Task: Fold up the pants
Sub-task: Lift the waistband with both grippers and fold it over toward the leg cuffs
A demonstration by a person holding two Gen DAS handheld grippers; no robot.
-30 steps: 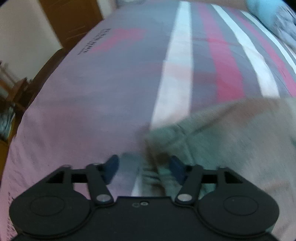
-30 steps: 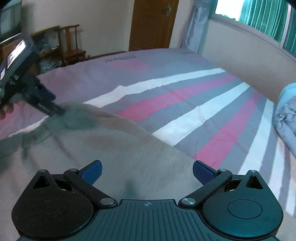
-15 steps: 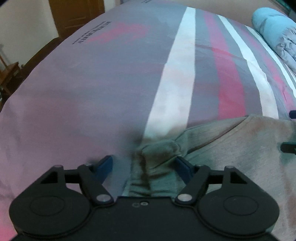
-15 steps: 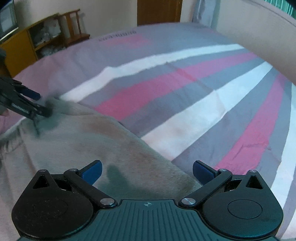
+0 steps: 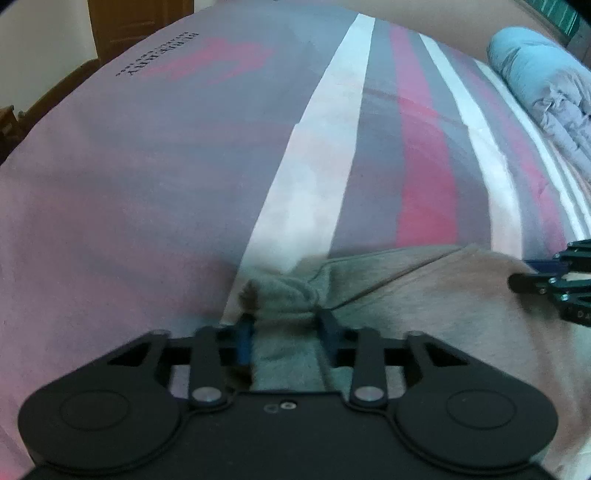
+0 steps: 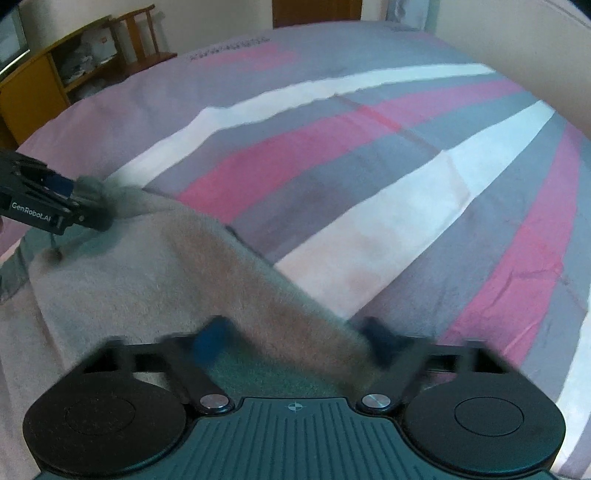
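Grey-beige pants (image 5: 436, 295) lie on a striped bed. My left gripper (image 5: 286, 325) is shut on a bunched corner of the pants (image 5: 284, 295); it also shows at the left of the right wrist view (image 6: 79, 208). My right gripper (image 6: 295, 341) has its blurred blue fingers part way closed around the pants' edge (image 6: 295, 325), with cloth between them. It shows at the right edge of the left wrist view (image 5: 546, 273). The pants stretch between the two grippers (image 6: 166, 266).
The bed sheet (image 6: 369, 166) has pink, grey and white stripes. A light blue quilt (image 5: 543, 74) lies at the far right. A wooden chair (image 6: 138, 33) and a yellow cabinet (image 6: 29, 92) stand beyond the bed's left side. A brown door (image 5: 136, 22) is behind.
My left gripper has closed on the pants' corner. My right gripper has lowered to the pants' edge and its fingers have moved inward around the cloth.
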